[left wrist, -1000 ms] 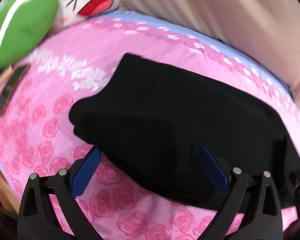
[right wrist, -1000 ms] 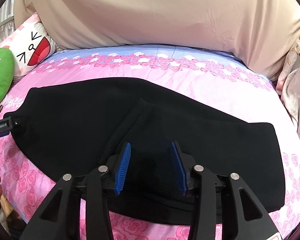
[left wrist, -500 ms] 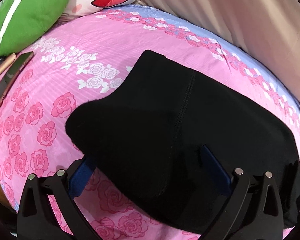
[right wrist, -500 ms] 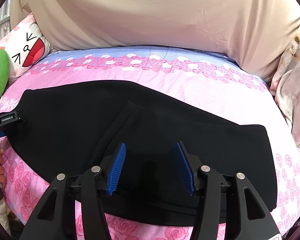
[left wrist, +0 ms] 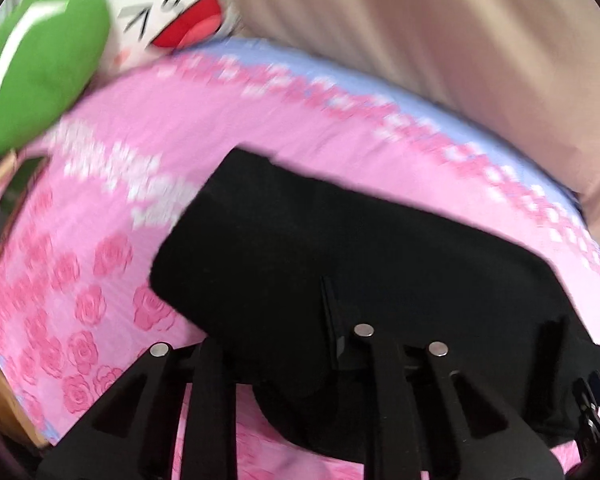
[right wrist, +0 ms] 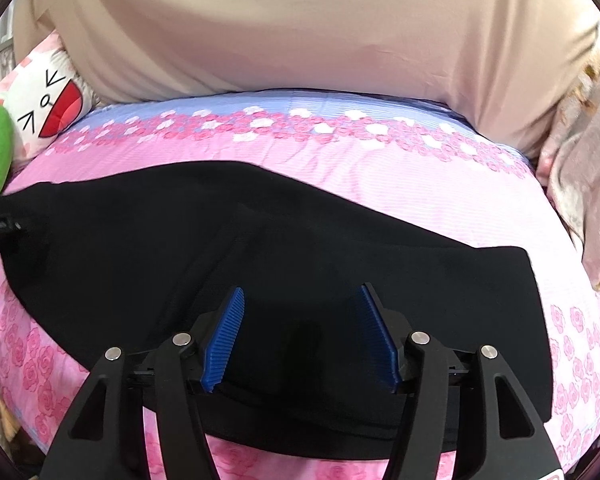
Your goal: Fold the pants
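Black pants point(left wrist: 340, 232) lie folded lengthwise across a pink rose-print bedsheet point(left wrist: 100, 240). My left gripper point(left wrist: 268, 316) is at their near edge by the left end, shut on a bunched fold of the black cloth that hides its pads. This view is blurred. In the right wrist view the pants point(right wrist: 140, 240) stretch from left to right, and the left gripper point(right wrist: 0, 226) shows at their left end. My right gripper point(right wrist: 302, 290) hovers over the middle of the near edge. Its jaws are opening, the blue pads point(right wrist: 224, 332) stand apart, and the cloth lies below them ungripped.
A green pillow point(left wrist: 40, 60) and a white cartoon-face cushion point(left wrist: 172, 8) sit at the bed's far left. A dark flat phone-like object point(left wrist: 16, 200) lies beside them. Beige fabric point(right wrist: 300, 32) rises behind the bed. A pale crumpled blanket point(right wrist: 588, 200) is at the right.
The left jaws, wide apart before, have closed on the pants' near edge, and that view has shifted with blur. The right jaws have spread wider over the pants.
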